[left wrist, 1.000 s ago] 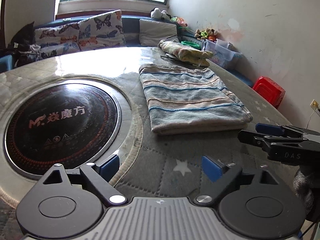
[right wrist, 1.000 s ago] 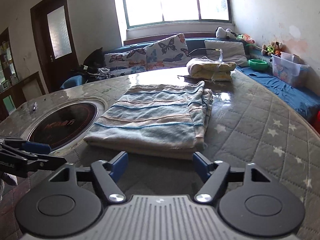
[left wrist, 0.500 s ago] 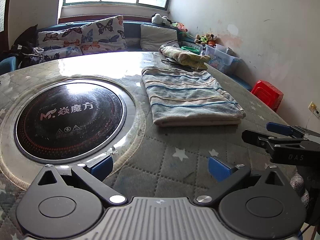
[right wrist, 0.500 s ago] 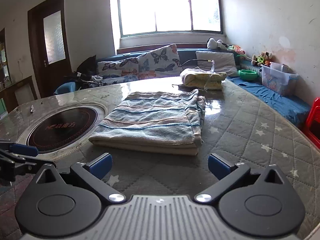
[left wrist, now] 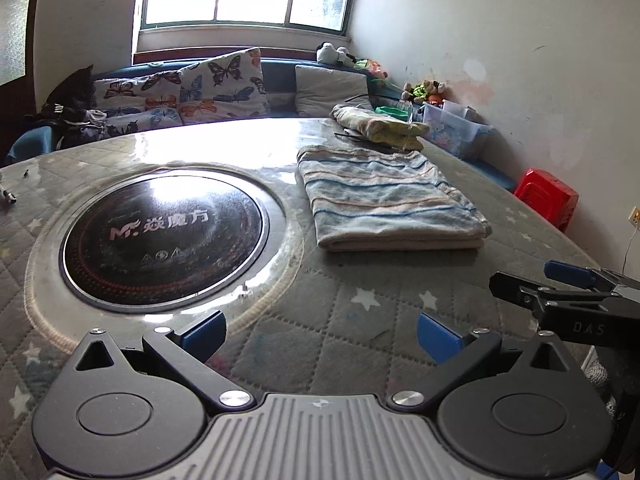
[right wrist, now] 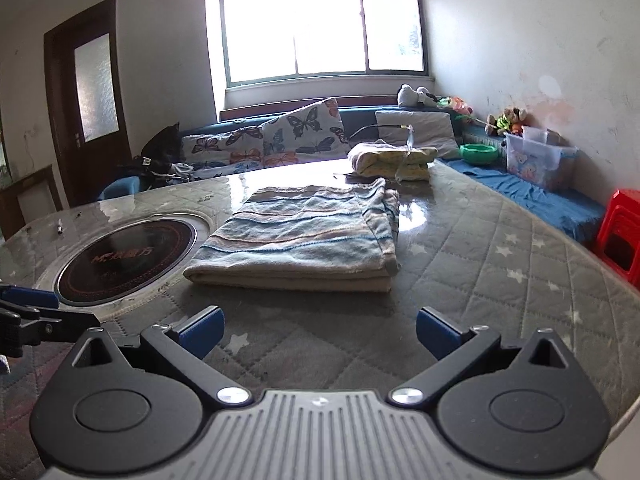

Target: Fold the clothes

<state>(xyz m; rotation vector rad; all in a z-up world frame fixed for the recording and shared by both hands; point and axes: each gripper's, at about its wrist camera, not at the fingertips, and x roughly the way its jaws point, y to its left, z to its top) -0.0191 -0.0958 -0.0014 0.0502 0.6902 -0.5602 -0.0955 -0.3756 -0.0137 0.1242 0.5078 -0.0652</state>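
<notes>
- Left wrist view: the blue-and-beige striped cloth (left wrist: 390, 204) lies folded into a flat rectangle on the grey quilted desk (left wrist: 320, 320), just right of the round black glass hob plate (left wrist: 164, 236). A second, yellowish folded cloth (left wrist: 378, 126) sits behind it. The left gripper (left wrist: 320, 334) hangs well short of the stack, fingers wide apart and holding nothing.
- Compared with a second ago in this view, the striped cloth looks farther off and the blue finger pads stand wider.
- Right wrist view: the same striped cloth (right wrist: 304, 236) shows squared layers with a thick fold edge facing the right gripper (right wrist: 318, 332), whose fingers are spread and empty.
- Here too the gripper was closer a second ago, with its fingers narrower.
- My judgement: the cloth already lies folded; if anything remains, keep the fingers clear so the layers aren't dragged askew.
</notes>
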